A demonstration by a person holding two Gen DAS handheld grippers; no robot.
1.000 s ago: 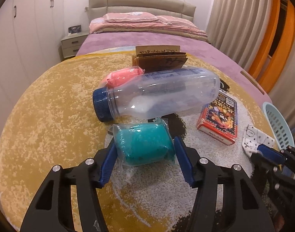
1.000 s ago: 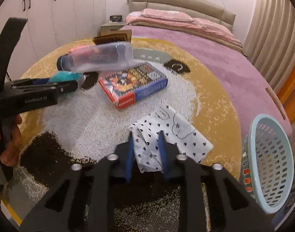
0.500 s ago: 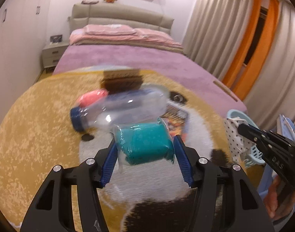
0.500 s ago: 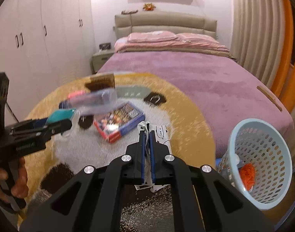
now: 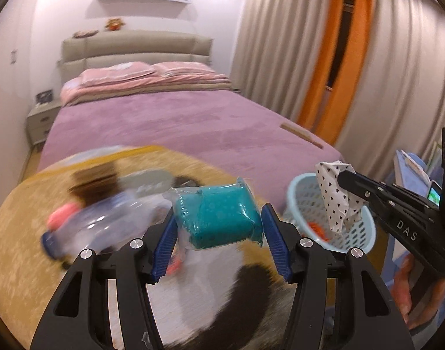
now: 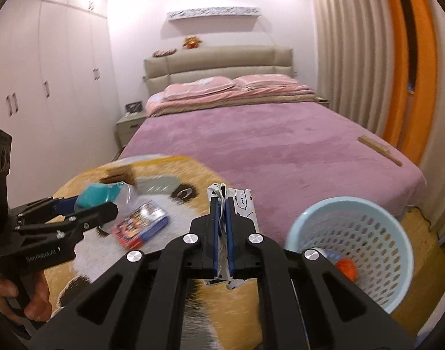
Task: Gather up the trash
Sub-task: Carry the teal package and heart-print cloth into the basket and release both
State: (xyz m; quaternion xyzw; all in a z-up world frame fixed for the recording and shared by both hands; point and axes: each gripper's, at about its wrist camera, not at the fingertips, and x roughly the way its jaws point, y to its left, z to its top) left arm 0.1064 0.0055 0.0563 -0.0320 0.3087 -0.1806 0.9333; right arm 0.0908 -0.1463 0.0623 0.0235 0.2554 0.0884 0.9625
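Teal packet [image 5: 218, 217] sits clamped in the left gripper [image 5: 219, 245], lifted near the basket [image 5: 365, 237]. Right view — right gripper [image 6: 221, 234] pinches the dotted wrapper [image 6: 240, 201]; bottle [image 5: 105, 221] and red box [image 6: 140, 229] remain uncollected on the rug [image 6: 152, 265].

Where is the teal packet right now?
The teal packet is up off the rug, held in the left tongs, left of the blue basket.
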